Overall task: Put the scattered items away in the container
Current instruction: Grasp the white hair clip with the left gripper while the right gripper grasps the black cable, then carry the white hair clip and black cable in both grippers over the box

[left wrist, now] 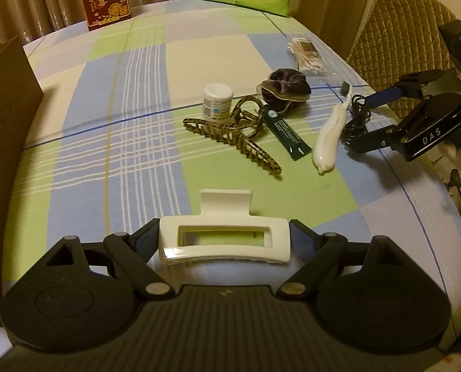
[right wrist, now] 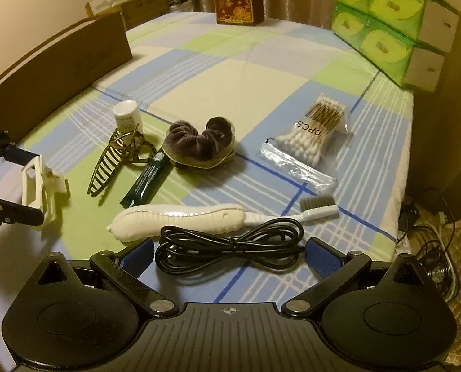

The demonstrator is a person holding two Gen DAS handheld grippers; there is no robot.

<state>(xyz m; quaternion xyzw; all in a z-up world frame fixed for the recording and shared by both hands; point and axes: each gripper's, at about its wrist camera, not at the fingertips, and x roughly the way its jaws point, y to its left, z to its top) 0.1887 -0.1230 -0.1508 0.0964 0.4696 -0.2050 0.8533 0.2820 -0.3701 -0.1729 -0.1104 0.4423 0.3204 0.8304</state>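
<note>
The white clip sits crosswise between the left gripper's fingers, which press on its two ends and hold it above the desk. The coiled black cable lies between the right gripper's fingers; they stand wide on either side of it, and I cannot tell whether they touch it yet.

Judging by this, the step in hand is a double pickup: the clip is already grasped, the cable is about to be. Next, the left hand needs to carry the clip to the brown box at the desk's left edge and let go above its opening, while the right fingers must close on the cable's bundle without snagging the toothbrush just beside it.

Only the box's outer wall shows; its contents are hidden. The brown clip, tube, bottle, scrunchie and swab pack lie loose on the desk.
</note>
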